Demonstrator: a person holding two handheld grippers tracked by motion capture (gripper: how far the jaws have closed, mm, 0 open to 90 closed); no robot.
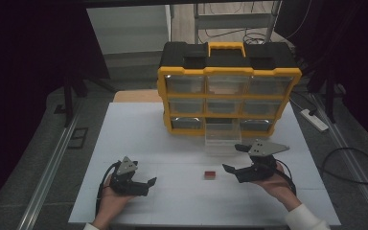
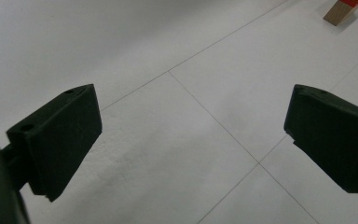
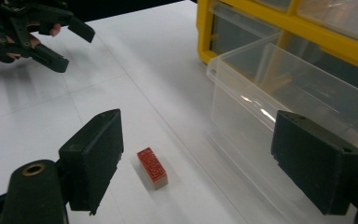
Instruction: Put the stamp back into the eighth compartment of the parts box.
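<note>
A white table [image 1: 139, 143] carries a yellow-and-black plastic organiser cabinet with three rows of clear drawers [image 1: 229, 86], standing at the far side. The middle drawer of the bottom row, a clear plastic tray [image 1: 223, 137], is pulled out toward the person and looks empty. Near the table's front, between the two hands, lies a small wooden block with a red patterned top face [image 1: 210, 174], flat on the surface and touching nothing.

The right gripper [image 1: 235, 158] is held low just to the right of the block, its two black jaws spread wide and holding nothing. In the right gripper view, the block [image 3: 152, 168] sits on the table between and slightly ahead of the jaws, closer to the left jaw, with the open drawer [image 3: 289, 88] beyond it to the right.

The left gripper [image 1: 146, 184] rests near the front left of the table, well apart from the block, jaws also spread and empty. In the left gripper view the block's corner [image 2: 342, 10] appears at the far upper right.

The step in hand looks like the approach to pick up the block, probably to place it in the open drawer. The next move calls for lowering the right gripper so the jaws straddle the block's sides, then closing on it squarely.
</note>
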